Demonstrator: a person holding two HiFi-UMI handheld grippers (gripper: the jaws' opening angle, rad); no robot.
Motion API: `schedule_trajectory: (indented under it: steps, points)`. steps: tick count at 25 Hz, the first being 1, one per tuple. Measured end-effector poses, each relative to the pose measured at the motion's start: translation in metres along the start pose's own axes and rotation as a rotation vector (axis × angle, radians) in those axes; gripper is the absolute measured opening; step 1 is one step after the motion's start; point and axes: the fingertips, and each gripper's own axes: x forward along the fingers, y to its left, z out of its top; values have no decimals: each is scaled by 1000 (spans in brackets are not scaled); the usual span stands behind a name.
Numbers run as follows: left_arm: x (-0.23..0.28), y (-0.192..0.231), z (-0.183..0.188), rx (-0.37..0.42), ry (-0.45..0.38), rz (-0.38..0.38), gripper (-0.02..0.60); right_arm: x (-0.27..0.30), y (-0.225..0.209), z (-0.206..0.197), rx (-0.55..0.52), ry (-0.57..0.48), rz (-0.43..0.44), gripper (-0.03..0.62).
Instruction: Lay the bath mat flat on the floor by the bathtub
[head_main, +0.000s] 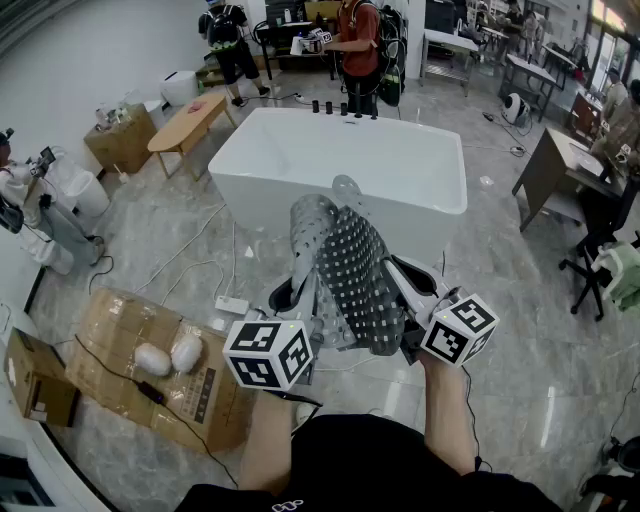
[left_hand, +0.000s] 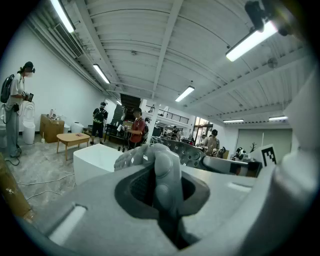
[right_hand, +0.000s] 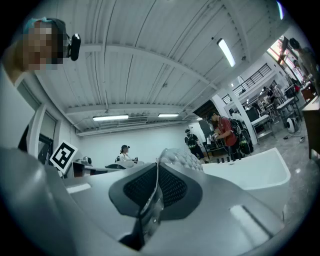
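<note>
- Tongs, both pairs, sit low in the centre of the head view, side by side and near each other, each with its marker cube turned towards the camera.
- Two bare forearms rise from the bottom edge to meet them; the right forearm (head_main: 448, 420) reaches a little higher in the frame than the left forearm (head_main: 266, 440).
- Left tongs (head_main: 286, 298) point up the frame towards the bathtub (head_main: 340, 165). In the left gripper view they (left_hand: 161, 199) are clamped on a thick, bunched fold of the bath mat (left_hand: 150, 152).
- Right tongs (head_main: 404, 288) angle up and to the left. In the right gripper view they (right_hand: 150, 209) are pinched tight on a thin edge of the mat (right_hand: 182, 159).
- Grey bath mat (head_main: 350, 268), studded with suction cups, is held between the two pairs, off the floor (head_main: 520, 350), crumpled and folded over itself, not spread out.
- White bathtub stands just above the mat in the head view, with its near wall behind the mat's top.
- Flattened cardboard box (head_main: 120, 345) lies on the floor at the lower left.
</note>
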Motion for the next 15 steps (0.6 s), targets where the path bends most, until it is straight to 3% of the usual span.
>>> schedule_trajectory:
  steps: [7,15]
  points:
    - [10,-28,-19,-2,20,16,23,-26,-22,2,-57,23,-43,21]
    - [5,-27,-24,14,39,72,23,-18,-17,-5,-22,31,13,21]
